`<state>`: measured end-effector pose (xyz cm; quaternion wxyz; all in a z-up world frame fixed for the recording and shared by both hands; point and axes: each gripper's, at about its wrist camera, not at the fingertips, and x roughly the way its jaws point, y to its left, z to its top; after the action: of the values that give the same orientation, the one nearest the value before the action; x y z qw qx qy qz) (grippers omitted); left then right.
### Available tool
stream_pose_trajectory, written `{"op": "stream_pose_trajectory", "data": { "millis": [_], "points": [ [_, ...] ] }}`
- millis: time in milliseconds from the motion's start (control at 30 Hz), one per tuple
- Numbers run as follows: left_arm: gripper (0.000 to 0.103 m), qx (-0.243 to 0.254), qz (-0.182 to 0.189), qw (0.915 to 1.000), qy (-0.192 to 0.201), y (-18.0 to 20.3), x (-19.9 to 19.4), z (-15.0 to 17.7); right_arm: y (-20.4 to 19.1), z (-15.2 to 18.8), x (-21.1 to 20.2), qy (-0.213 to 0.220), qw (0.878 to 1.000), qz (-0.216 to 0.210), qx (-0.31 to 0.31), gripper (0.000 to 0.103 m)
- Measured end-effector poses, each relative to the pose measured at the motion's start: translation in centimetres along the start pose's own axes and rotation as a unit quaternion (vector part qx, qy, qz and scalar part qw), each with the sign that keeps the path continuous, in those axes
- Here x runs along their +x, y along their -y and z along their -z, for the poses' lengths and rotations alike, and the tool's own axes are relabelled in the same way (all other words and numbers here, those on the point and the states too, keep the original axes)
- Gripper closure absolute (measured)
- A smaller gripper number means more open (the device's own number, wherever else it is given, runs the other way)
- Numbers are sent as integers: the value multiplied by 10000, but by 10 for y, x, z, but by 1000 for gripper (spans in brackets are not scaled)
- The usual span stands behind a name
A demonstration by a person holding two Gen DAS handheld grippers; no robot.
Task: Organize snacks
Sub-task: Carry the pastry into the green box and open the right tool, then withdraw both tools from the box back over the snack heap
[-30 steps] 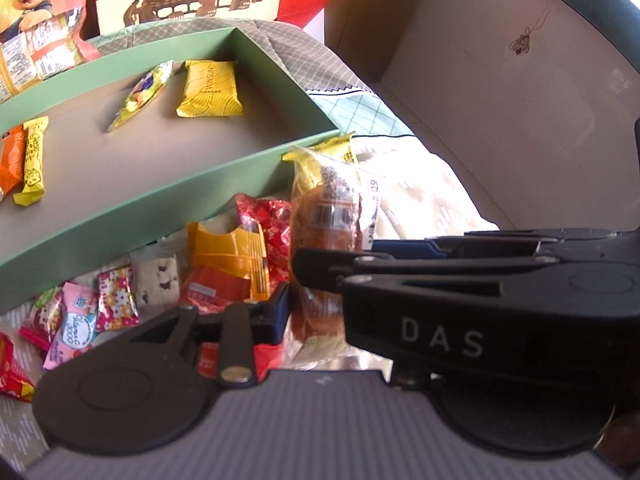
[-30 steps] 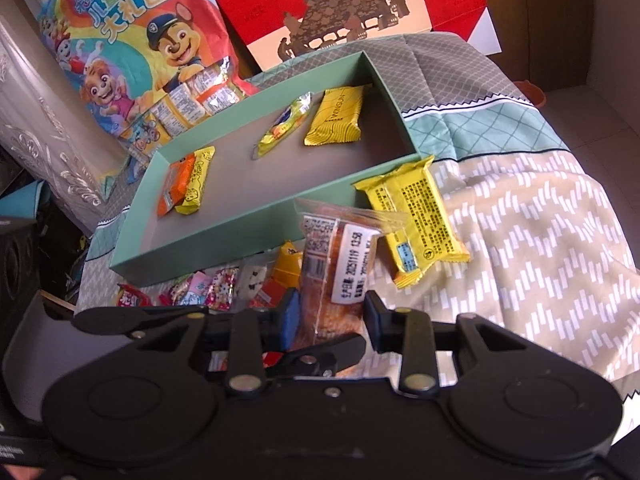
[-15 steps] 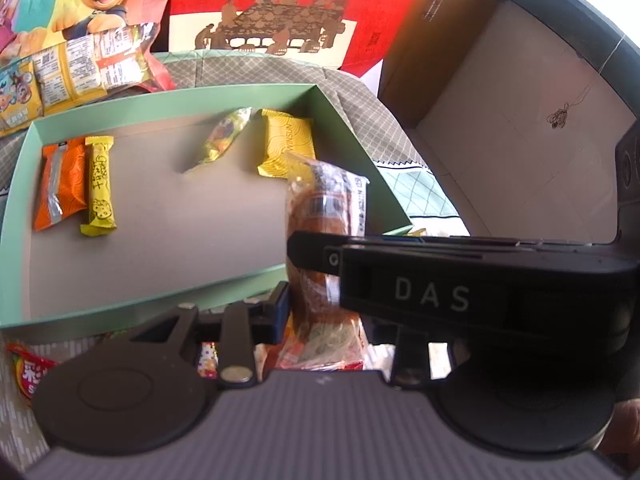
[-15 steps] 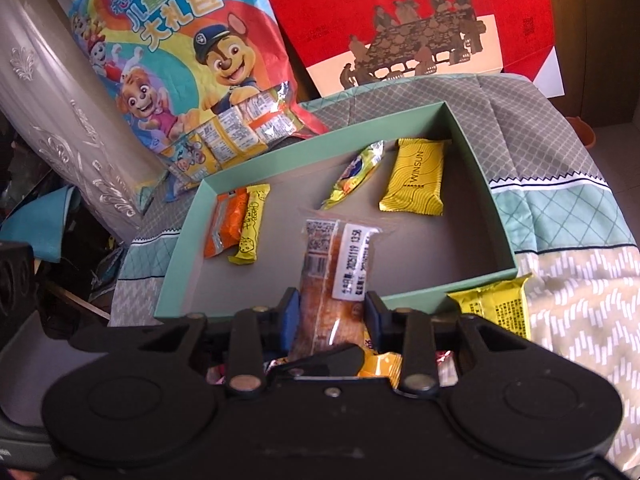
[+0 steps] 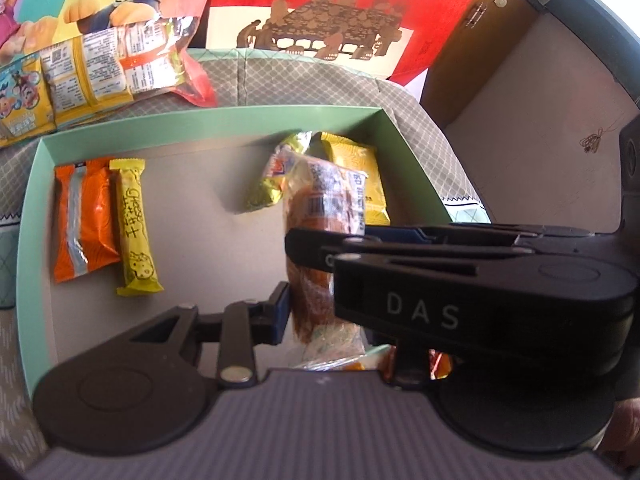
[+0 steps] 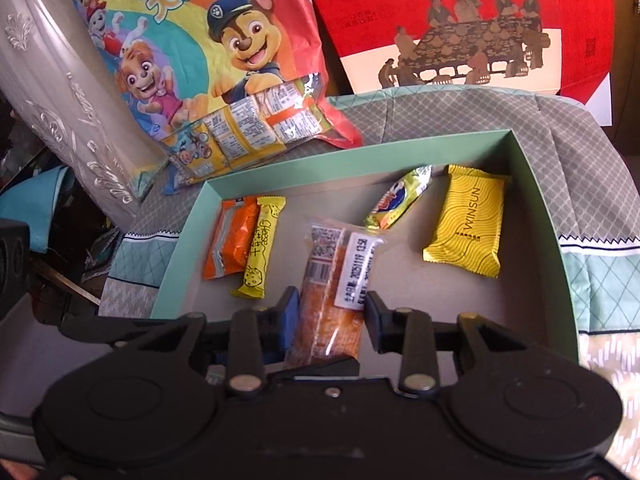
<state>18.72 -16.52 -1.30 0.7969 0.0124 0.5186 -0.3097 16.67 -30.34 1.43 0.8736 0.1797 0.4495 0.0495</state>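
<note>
Currently both the left gripper point(image 5: 320, 284) and right gripper point(image 6: 330, 320) clamp 1 clear-wrapped cake point(image 6: 334, 292), lower centre of frame: light, soft, crushable; hold its sealed ends.

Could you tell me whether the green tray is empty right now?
No, four wrapped snacks already lie on the floor of the tray.

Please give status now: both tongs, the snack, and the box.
Left tongs and right tongs both shut on bun pack. Pack over green box. Floor below bare between cheese bar and yellow pack.
</note>
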Motion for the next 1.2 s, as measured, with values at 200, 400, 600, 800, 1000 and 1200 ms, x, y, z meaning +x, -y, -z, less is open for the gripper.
{"op": "stream_pose_trajectory", "data": {
  "millis": [200, 400, 600, 800, 1000, 1200],
  "points": [
    [68, -278, -106, 9996, -35, -49, 39, -42, -2, -46, 67, -230, 9997, -92, 67, 68],
    [68, -547, -52, 9983, -193, -67, 80, -55, 3, -59, 116, -465, 9988, 149, -6, 69],
    [67, -379, 169, 9990, -177, -39, 95, -55, 32, -51, 110, -457, 9980, 424, 74, 68],
    [5, -321, -641, 9973, 148, -32, 77, -56, 23, -59, 92, -171, 9988, 419, -202, 46],
    [0, -368, -746, 9963, 234, -41, 44, -38, 9, -45, 60, 123, 9995, 216, -219, 0],
    [0, -312, -819, 9959, 220, -33, 12, -1, -7, -14, 20, 77, 9996, 224, -162, 0]
  ]
}}
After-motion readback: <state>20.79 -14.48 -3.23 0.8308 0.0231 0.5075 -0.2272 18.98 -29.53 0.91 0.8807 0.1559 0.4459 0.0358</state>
